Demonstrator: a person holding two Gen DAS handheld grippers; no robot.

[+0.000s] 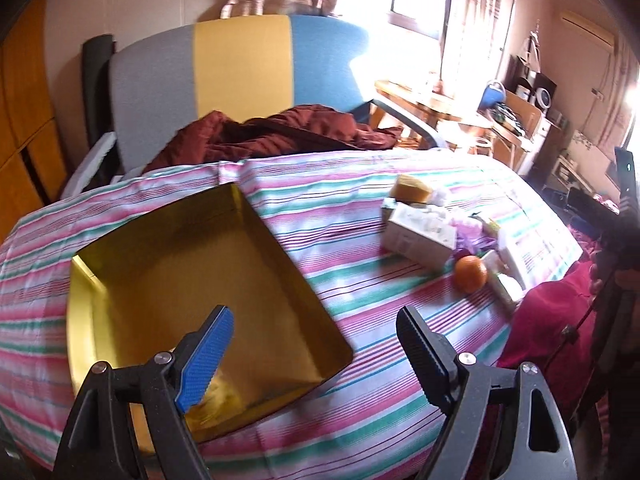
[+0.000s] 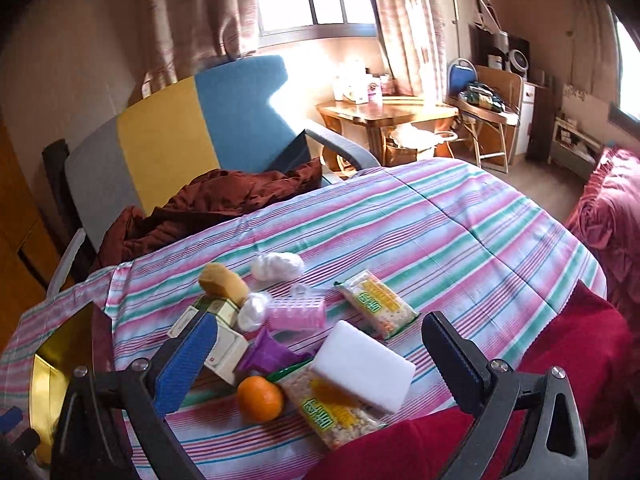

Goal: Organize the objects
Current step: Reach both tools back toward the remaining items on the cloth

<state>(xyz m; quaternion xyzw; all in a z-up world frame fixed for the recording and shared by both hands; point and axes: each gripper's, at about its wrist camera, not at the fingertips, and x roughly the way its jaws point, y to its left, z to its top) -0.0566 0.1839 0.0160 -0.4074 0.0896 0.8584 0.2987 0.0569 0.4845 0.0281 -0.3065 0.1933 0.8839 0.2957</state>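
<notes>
Right wrist: fingers (image 2: 316,350) wide and empty over clutter near the striped cloth's (image 2: 460,232) edge.

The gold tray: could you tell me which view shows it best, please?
The left wrist view: the gold tray lies open and empty, nearly whole. The right wrist view catches only a sliver at its left edge.

1. The snack packet (image 2: 378,310) lying beyond the right claw, between its two fingers, carries a green label with large yellow characters; they are too blurred to read.
2. The second snack packet (image 2: 336,412), close in front of the claw and partly under a white block, bears the same green-and-yellow label, equally illegible.
3. The white carton (image 2: 224,350) by the claw's blue finger shows only a tiny unreadable mark.
</notes>
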